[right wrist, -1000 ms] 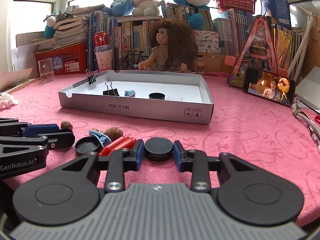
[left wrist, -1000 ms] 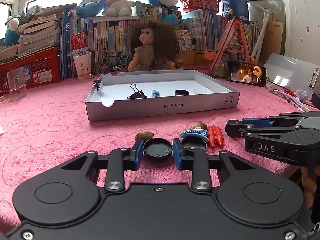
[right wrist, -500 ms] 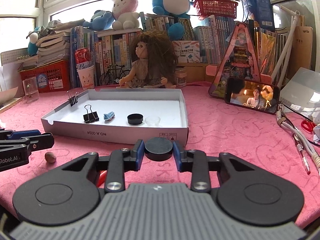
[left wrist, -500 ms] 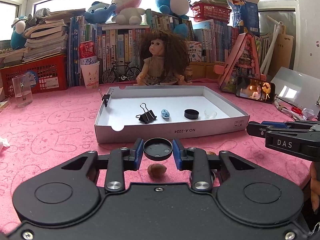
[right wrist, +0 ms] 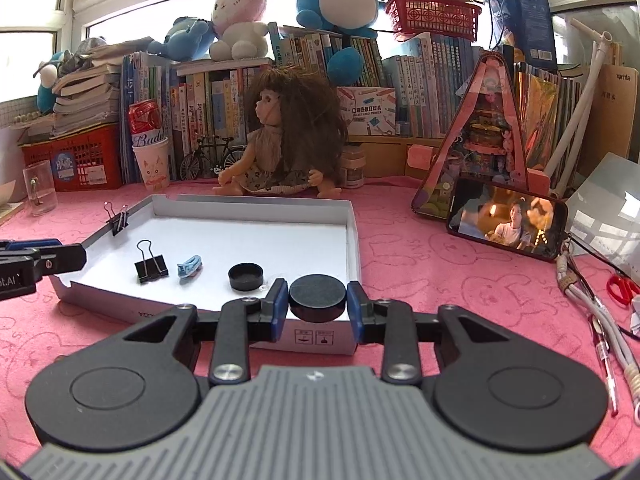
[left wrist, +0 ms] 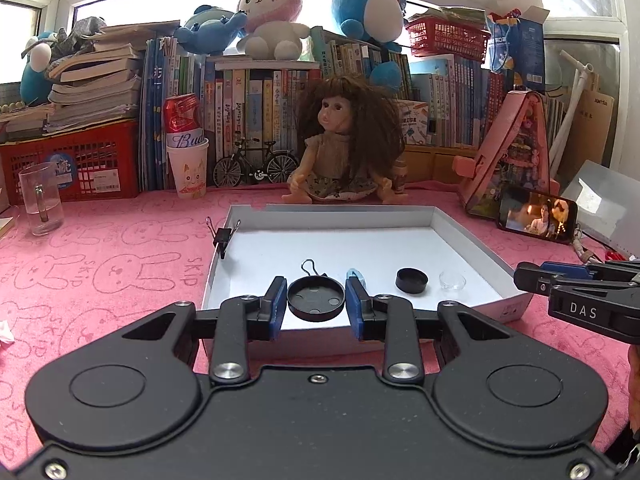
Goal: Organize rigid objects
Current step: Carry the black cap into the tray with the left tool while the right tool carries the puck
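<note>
My left gripper [left wrist: 316, 299] is shut on a black round lid [left wrist: 316, 298], hollow side up, held above the near edge of the white cardboard tray [left wrist: 460, 240]. My right gripper [right wrist: 317, 298] is shut on a black round cap [right wrist: 317, 298], flat side up, over the tray's [right wrist: 352, 232] near right corner. Inside the tray lie a black binder clip [right wrist: 151, 270], a small blue clip [right wrist: 189, 267], a black cap [right wrist: 245, 276] and a clear small dish [left wrist: 452, 281]. Another binder clip [left wrist: 223, 236] is clamped on the tray's left wall.
A doll [left wrist: 344, 148] sits behind the tray before a row of books. A phone [right wrist: 507, 227] leans at right, with cables, a pen and red scissors [right wrist: 622, 288] near it. A glass mug [left wrist: 40, 198] and a paper cup [left wrist: 188, 172] stand at left.
Both grippers rose off the pink cloth with their black lids and moved forward toward the tray. The nuts, orange pieces and blue clip on the cloth dropped out of view.
</note>
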{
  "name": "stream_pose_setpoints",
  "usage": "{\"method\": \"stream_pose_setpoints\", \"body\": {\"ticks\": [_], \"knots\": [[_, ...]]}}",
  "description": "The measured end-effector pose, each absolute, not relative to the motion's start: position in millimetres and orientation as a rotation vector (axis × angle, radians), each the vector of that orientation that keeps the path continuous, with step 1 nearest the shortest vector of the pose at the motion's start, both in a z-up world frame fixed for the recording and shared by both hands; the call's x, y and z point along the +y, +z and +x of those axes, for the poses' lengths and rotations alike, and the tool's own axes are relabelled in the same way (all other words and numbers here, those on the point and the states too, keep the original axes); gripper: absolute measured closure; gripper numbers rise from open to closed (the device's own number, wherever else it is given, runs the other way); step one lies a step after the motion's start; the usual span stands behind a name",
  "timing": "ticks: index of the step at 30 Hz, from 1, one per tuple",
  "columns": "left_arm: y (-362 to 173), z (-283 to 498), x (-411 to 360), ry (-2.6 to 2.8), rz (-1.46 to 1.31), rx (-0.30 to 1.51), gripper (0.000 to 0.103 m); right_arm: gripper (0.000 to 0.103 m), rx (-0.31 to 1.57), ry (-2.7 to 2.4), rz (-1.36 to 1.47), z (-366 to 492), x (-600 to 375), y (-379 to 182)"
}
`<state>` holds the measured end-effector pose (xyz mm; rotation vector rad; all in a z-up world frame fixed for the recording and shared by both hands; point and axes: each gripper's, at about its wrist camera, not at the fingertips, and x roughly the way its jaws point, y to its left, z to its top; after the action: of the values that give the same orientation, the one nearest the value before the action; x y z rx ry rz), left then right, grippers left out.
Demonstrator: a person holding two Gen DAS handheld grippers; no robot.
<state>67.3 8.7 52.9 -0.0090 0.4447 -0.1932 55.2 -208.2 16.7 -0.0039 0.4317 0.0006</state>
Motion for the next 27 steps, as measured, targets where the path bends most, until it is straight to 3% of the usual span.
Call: {"method": "stream_pose_setpoints", "body": {"ticks": [13,27], "knots": [[40,137,17,-0.157,-0.017,0.565,0.073,0.066,0.633,0.056,-0.061,122,-214,21],[20,160,12,-0.119,-0.01,0.609,0.073,0.066,0.678,0.067,-0.089,144,-199,8]]}}
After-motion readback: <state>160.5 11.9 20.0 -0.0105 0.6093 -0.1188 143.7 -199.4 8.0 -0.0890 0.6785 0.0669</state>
